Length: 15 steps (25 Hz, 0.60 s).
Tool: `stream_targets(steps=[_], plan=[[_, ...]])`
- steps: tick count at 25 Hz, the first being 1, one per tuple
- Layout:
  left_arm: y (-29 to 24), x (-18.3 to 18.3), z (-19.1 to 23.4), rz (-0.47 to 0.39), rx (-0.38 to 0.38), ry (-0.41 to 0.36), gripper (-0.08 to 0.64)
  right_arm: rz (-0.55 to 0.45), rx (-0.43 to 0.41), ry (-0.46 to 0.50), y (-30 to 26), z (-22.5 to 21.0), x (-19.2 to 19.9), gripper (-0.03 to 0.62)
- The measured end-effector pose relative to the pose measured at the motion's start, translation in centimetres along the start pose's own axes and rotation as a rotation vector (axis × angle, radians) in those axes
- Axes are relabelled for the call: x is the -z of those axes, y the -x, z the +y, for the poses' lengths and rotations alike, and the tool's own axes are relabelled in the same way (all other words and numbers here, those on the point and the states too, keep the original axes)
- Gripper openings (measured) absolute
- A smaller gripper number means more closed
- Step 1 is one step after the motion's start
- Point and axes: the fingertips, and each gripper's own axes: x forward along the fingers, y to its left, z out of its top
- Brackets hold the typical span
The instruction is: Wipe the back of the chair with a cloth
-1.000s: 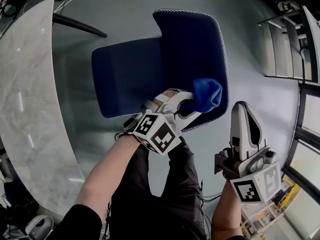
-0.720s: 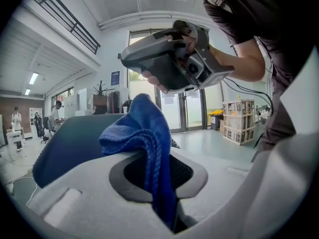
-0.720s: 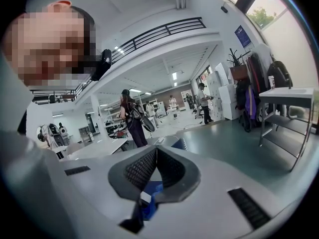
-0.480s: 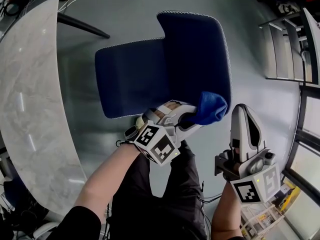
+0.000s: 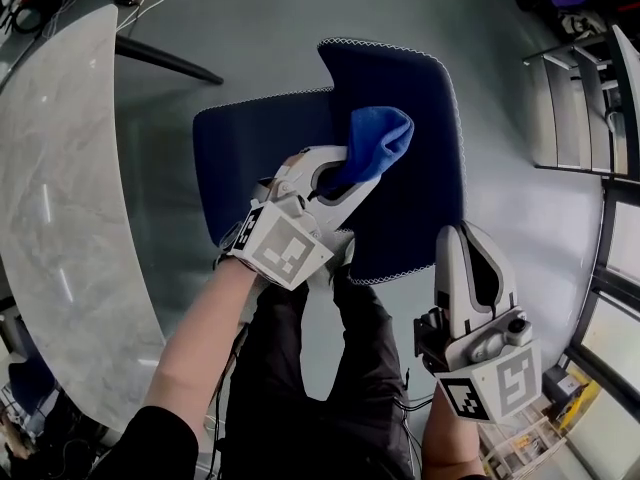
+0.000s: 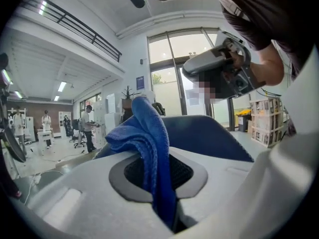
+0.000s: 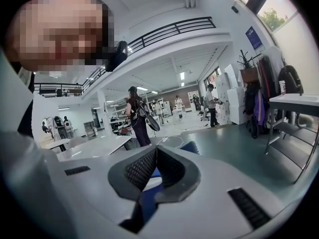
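Note:
In the head view the dark blue chair (image 5: 410, 208) stands below me, its seat (image 5: 255, 163) to the left of the broad back panel. A bright blue cloth (image 5: 372, 140) is bunched against the upper middle of the back. My left gripper (image 5: 340, 173) is shut on the cloth; in the left gripper view the cloth (image 6: 144, 133) hangs pinched between the jaws, with the chair (image 6: 209, 133) behind. My right gripper (image 5: 463, 233) hovers off the chair's lower right edge, shut with nothing in it, its tips (image 7: 156, 151) touching.
A curved marble table (image 5: 60, 178) runs down the left, with a black leg (image 5: 165, 56) beyond it. A metal rack (image 5: 585, 98) stands at the right. My dark trousered legs (image 5: 310, 368) are just below the chair. People and desks fill the hall.
My left gripper has carried the cloth from the chair back's lower right edge up and left to its upper middle. The right gripper has shifted slightly down and left.

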Motion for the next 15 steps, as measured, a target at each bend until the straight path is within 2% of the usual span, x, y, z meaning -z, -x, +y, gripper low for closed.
stream_targets(steps=[6, 15], plan=[[-1.2, 1.5, 5.2, 0.014, -0.091, -0.012, 0.055, -0.026, 0.003, 0.004, -2.2, -0.2, -0.5, 0.015], [-3.5, 4.9, 9.6, 0.051, -0.148, -0.045, 0.055, -0.045, -0.021, 0.006, -5.2, -0.4, -0.2, 0.015]])
